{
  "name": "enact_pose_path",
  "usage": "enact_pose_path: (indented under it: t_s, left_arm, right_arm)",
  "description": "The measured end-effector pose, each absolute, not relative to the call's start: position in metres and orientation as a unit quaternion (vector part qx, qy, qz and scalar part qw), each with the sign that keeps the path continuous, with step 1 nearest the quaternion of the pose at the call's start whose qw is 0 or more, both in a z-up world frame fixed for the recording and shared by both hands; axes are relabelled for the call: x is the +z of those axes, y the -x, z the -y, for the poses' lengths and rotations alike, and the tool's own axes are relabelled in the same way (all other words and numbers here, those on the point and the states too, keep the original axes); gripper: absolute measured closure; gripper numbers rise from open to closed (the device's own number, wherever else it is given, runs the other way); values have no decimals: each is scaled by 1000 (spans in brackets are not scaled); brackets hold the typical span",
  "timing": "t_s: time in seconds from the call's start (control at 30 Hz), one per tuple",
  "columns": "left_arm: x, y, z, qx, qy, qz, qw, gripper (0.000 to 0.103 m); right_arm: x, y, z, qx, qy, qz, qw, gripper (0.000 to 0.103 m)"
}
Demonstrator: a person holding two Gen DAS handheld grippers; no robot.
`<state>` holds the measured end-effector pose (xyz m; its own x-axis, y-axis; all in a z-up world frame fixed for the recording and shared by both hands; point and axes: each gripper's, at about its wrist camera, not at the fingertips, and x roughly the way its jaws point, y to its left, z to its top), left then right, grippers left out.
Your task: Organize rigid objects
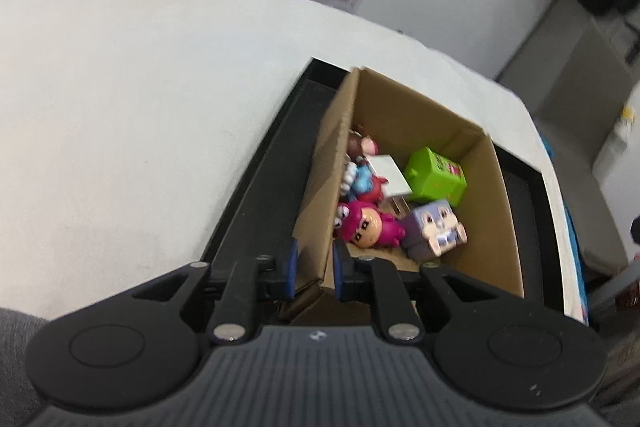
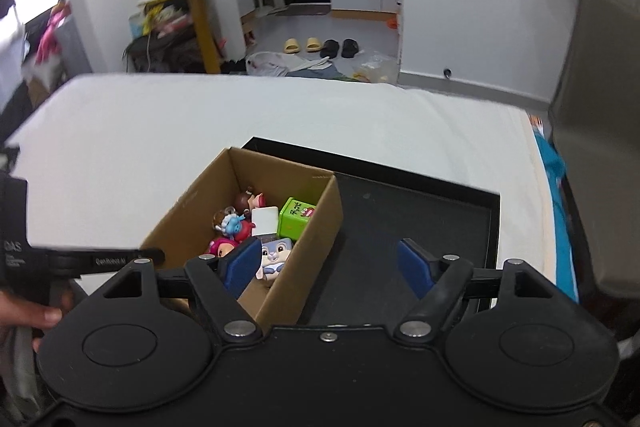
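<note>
- Left wrist view: the left gripper (image 1: pixel 314 259) is clenched on the near-left wall of the cardboard box (image 1: pixel 472 239), one blue pad outside, one inside.
- The box sits in a black tray (image 1: pixel 260 183) on a white surface (image 1: pixel 120 87); its long axis runs away from the camera, open top up.
- Inside lie a green cube toy (image 1: pixel 436 175), a grey rabbit cube (image 1: pixel 434 229), a pink figure (image 1: pixel 372 223) and a white block (image 1: pixel 390 175), packed close together.
- Right wrist view: the right gripper (image 2: pixel 331 263) is released, jaws spread wide with nothing between the pads, above the box's near-right corner and the bare tray floor (image 2: pixel 400 211).
- The box (image 2: pixel 188 211) angles away to the upper right, at the tray's left end.
- The other gripper's black body (image 2: pixel 80 259) crosses in from the left, a hand (image 2: pixel 28 315) beneath it.
</note>
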<state>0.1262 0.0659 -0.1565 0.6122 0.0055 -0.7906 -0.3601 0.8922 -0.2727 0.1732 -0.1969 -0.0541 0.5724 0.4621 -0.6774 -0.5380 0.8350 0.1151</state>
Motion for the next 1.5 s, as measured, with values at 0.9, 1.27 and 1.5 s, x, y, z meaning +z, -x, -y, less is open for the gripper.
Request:
enact_pose_path:
  t_s: [0.9,1.27,1.5]
  left_arm:
    - [-70,-113,-29,76,155,-437,883,22]
    - [-34,-90,-30,76,153,-427,888,6]
    - [-11,-71,-26,61,144,-404,901,2]
  right_arm:
    - [-57,-159,239,207,-55,-407,888,0]
    - [-39,-140,238,188,-65,-419,886,0]
    - [-22,-124,235,170,-60,-404,897,0]
